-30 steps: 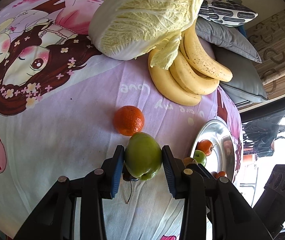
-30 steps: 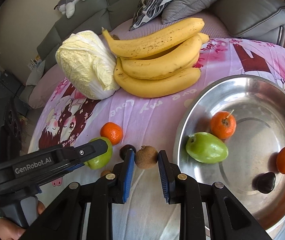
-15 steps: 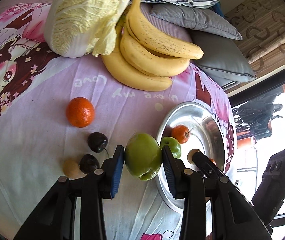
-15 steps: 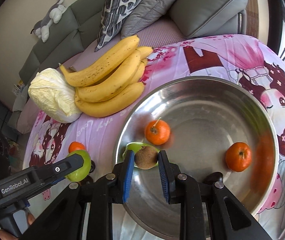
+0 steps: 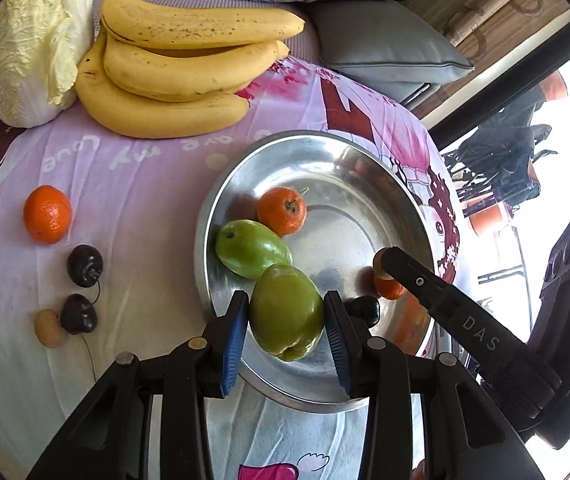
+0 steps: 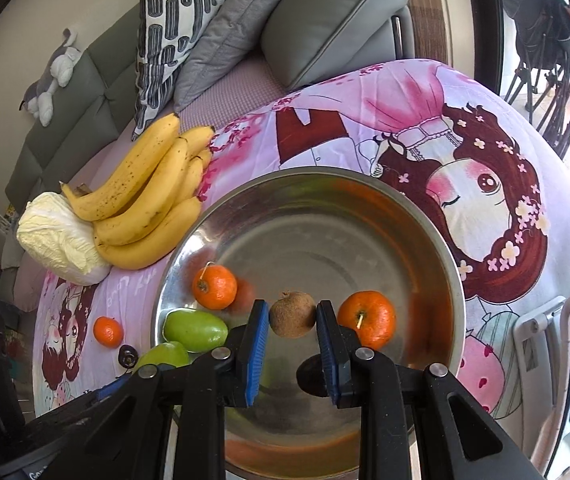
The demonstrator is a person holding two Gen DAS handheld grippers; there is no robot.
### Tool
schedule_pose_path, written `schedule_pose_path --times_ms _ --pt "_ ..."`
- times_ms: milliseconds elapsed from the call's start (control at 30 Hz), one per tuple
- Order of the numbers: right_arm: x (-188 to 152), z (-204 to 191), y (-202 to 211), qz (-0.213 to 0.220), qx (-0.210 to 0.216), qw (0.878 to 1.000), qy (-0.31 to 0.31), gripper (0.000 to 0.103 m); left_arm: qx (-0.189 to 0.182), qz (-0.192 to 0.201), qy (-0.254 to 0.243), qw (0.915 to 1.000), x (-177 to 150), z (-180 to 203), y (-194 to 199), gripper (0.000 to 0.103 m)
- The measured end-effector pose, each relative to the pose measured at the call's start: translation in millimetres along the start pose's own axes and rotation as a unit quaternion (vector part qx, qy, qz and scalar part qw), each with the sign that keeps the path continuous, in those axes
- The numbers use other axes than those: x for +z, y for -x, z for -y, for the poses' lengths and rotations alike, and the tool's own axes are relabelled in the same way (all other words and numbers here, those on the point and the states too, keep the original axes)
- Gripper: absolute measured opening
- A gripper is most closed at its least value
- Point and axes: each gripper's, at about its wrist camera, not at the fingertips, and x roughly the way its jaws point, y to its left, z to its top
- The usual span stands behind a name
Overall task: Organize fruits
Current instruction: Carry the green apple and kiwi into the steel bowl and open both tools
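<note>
My left gripper [image 5: 287, 322] is shut on a green fruit [image 5: 287, 316] and holds it over the near left rim of the steel bowl [image 5: 365, 168]. My right gripper [image 6: 291, 330] is shut on a small brown fruit [image 6: 292, 314] over the middle of the bowl [image 6: 309, 184]. In the bowl lie another green fruit [image 5: 253, 248], a tangerine [image 5: 282, 211], a second tangerine [image 6: 367, 319] and a dark fruit [image 5: 363, 308]. On the cloth lie a tangerine [image 5: 47, 214], two dark cherries [image 5: 85, 266] and a small tan fruit [image 5: 48, 328].
A bunch of bananas [image 5: 177, 68] and a napa cabbage [image 5: 29, 44] lie at the back left. Grey cushions [image 5: 381, 40] stand behind the table. The table edge runs close to the bowl's right side. The right gripper's body [image 5: 465, 328] reaches over the bowl.
Both grippers have moved right with their fruit, from the cloth to over the bowl. The right gripper now sits deeper over the bowl's middle.
</note>
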Motion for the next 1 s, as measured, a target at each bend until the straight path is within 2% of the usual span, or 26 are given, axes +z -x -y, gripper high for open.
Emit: schedule_pose_path --times_ms 600,1000 --pt "-5.8 -11.2 -24.1 -0.039 -0.008 0.999 0.025 0.027 0.018 -0.026 -0.003 0.9995 -3.5 -1.8 -23.0 0.04" --pt "-4.2 -13.8 -22.8 -0.041 -0.015 0.999 0.029 0.027 0.012 -0.009 -0.006 0.9999 -0.3 0.4 -13.5 0.04"
